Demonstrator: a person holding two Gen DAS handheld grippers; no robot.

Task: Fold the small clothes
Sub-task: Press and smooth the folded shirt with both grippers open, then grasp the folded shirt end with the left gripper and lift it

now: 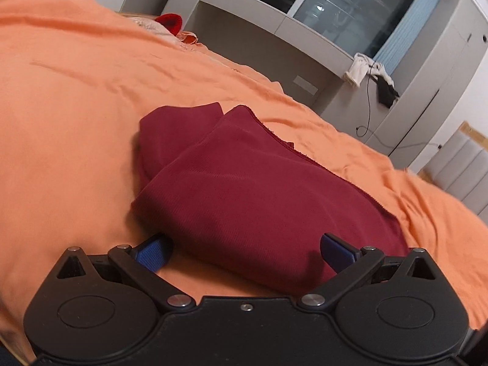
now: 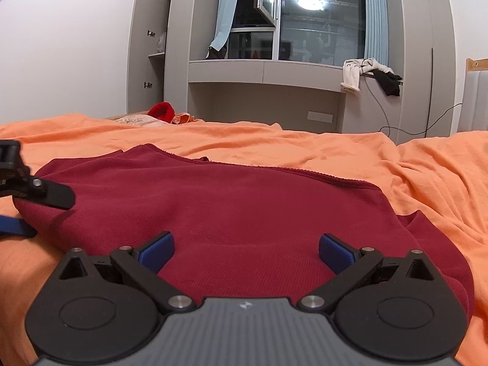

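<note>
A dark red garment lies folded on the orange bedsheet. My left gripper is open, its blue pads on either side of the garment's near corner. In the right wrist view the same garment spreads flat ahead. My right gripper is open just above its near edge. The left gripper's fingers show at the far left of that view, at the garment's left edge.
A red item and pale cloth lie at the far end of the bed. A grey window desk with draped clothes and a dangling cable stands beyond. A padded headboard is at the right.
</note>
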